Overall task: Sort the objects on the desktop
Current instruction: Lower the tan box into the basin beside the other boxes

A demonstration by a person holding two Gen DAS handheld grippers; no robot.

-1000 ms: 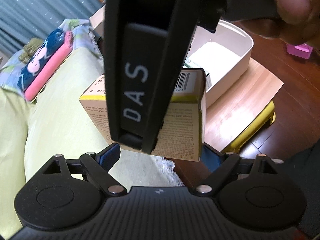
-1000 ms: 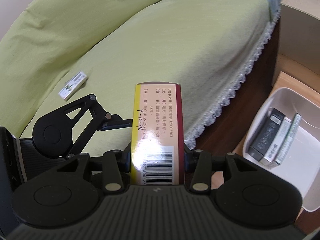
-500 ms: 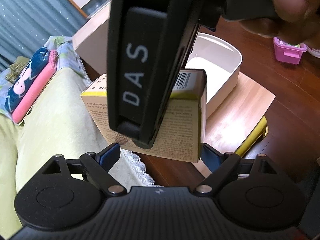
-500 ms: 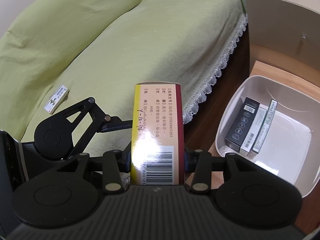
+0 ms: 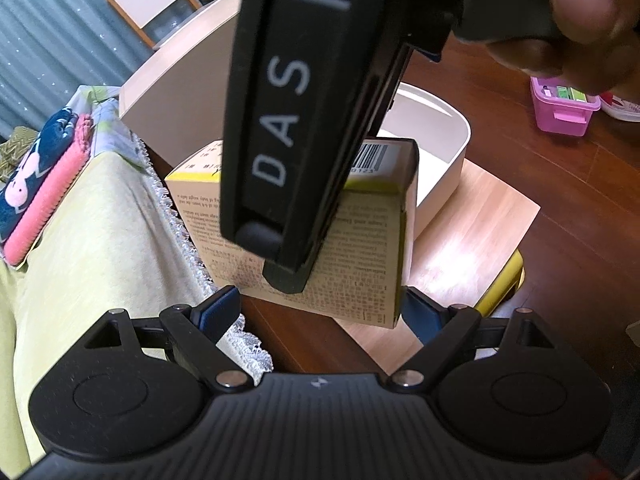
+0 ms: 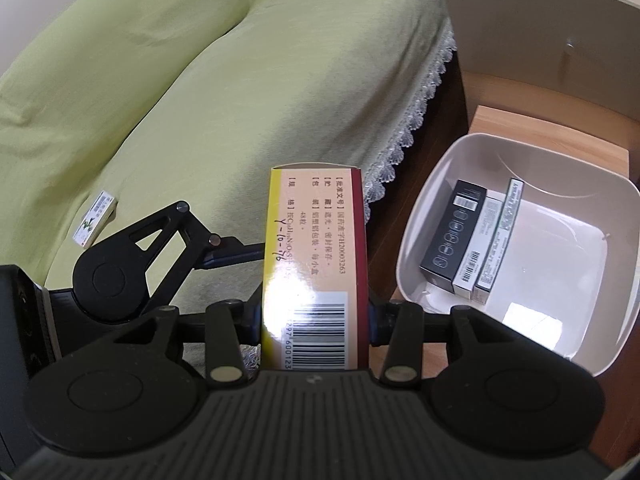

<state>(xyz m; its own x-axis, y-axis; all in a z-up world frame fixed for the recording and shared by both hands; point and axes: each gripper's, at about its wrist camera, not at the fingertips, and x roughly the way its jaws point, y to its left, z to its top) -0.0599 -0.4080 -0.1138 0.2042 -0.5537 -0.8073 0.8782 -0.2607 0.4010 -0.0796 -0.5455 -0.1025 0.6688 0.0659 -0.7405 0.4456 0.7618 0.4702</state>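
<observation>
A yellow and dark red medicine box (image 6: 316, 264) with a barcode stands between my right gripper's fingers; the right gripper (image 6: 314, 320) is shut on its narrow sides. In the left wrist view the same box (image 5: 360, 248) lies across my left gripper (image 5: 320, 304), whose blue pads (image 5: 222, 308) touch its two long ends. The right gripper's black body (image 5: 288, 120), marked DAS, covers the box's top. A left finger (image 6: 224, 252) reaches the box's side in the right wrist view. A beige bin (image 6: 420, 220) to the right holds a black box (image 6: 456, 232) and two slim boxes.
A small white and green box (image 6: 96, 220) lies on the green sofa cover (image 6: 200, 100). The bin (image 5: 460, 128) sits on a wooden stool (image 5: 480, 232) beside a beige cabinet (image 6: 540, 32). A pink container (image 5: 564, 108) stands on the dark floor. A person's thumb (image 5: 588, 4) grips the right handle.
Both grippers have carried the box together from over the sofa toward the bin. The bin now lies closer and more fully in the right wrist view. The grip on the box is unchanged.
</observation>
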